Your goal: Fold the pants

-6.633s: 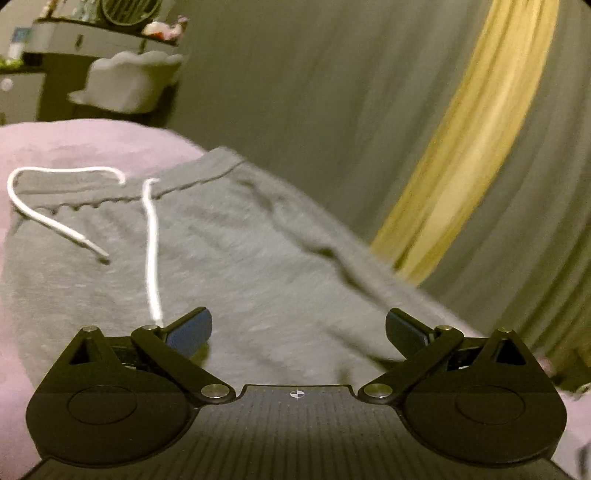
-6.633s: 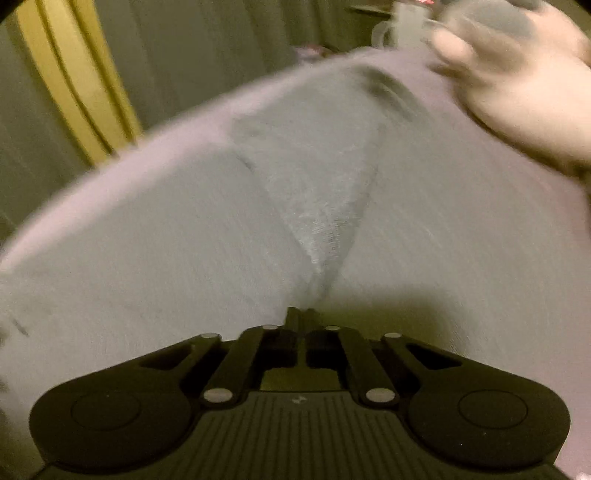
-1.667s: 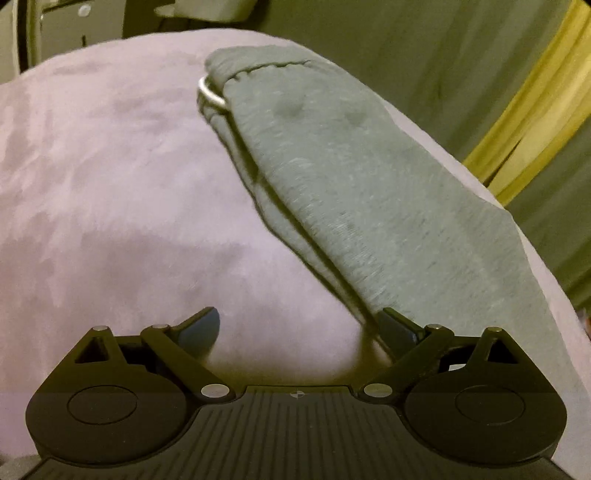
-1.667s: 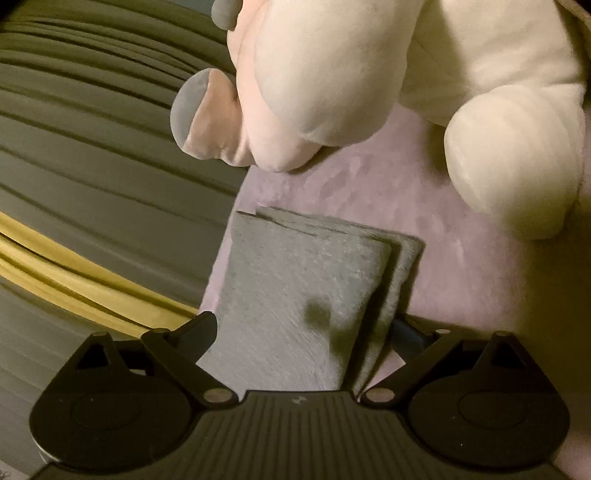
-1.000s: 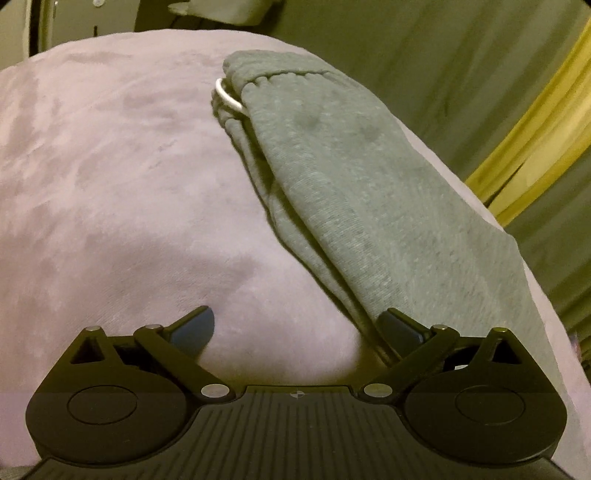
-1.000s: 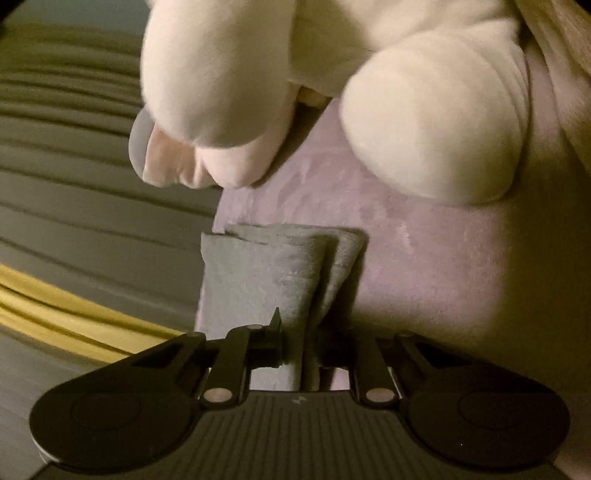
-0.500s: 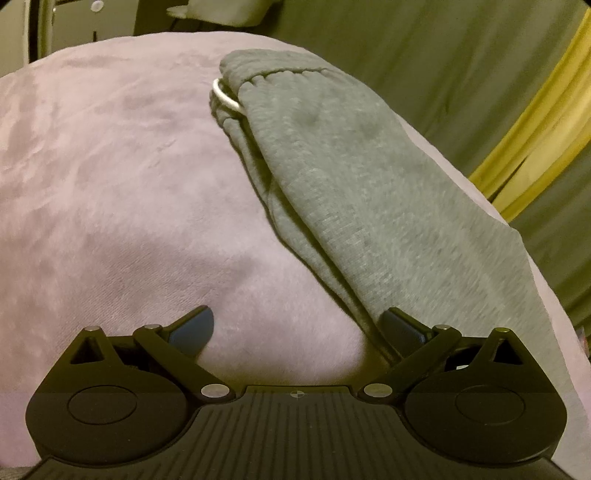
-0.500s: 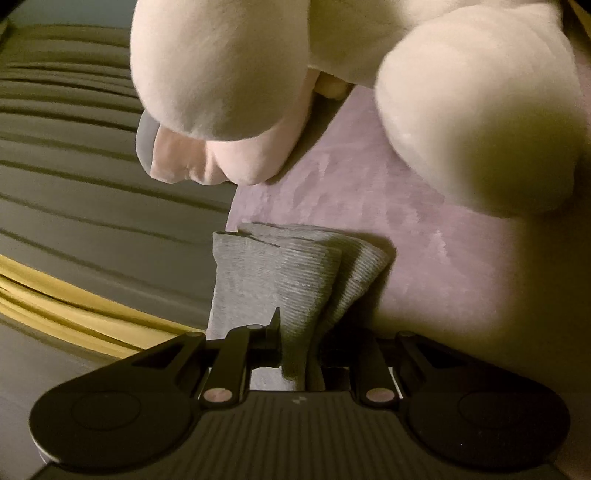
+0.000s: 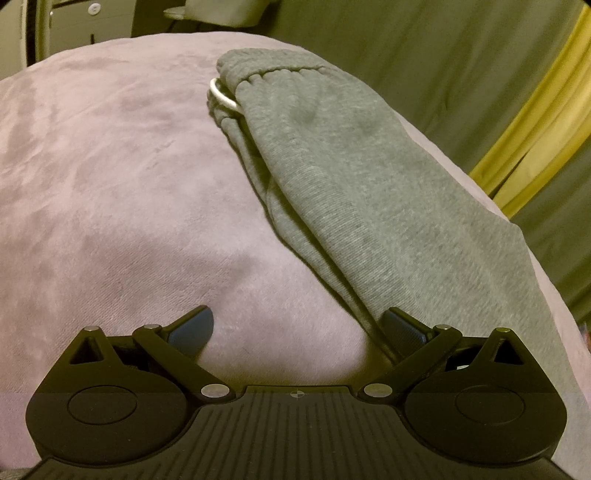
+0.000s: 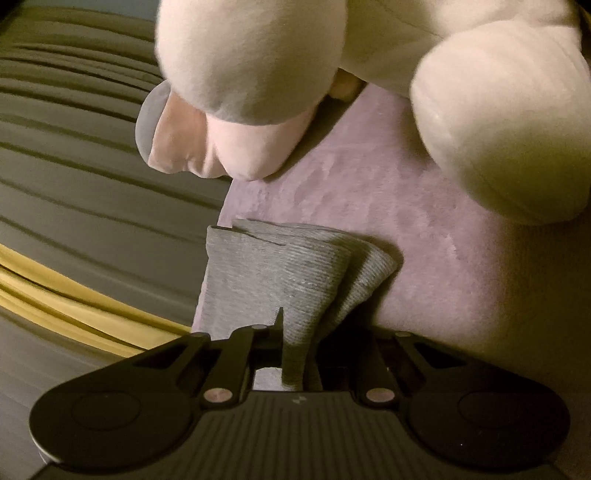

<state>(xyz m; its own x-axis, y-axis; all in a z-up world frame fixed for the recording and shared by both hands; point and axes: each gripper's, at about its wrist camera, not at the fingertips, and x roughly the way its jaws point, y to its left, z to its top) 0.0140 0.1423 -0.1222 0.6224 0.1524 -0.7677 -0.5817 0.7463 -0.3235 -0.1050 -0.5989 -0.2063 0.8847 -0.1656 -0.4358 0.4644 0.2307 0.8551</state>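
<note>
Grey sweatpants [image 9: 354,192] lie folded lengthwise on a pink blanket [image 9: 110,192], waistband at the far end with a loop of white drawstring [image 9: 221,98] showing. My left gripper [image 9: 299,325] is open, low over the blanket; its right finger touches the near folded edge of the pants. In the right wrist view my right gripper [image 10: 295,332] is shut on the stacked leg cuffs of the pants [image 10: 291,273], which bunch up and rise off the blanket [image 10: 388,221].
A large white and pink plush toy [image 10: 332,74] sits on the blanket just beyond the cuffs. Grey curtains with a yellow stripe [image 9: 535,110] hang along the bed's edge. Furniture [image 9: 92,14] stands at the far left.
My right gripper closed on the leg cuffs about a second ago and has lifted them slightly, bunching the cloth. My left gripper has stayed open and nearly still by the pants.
</note>
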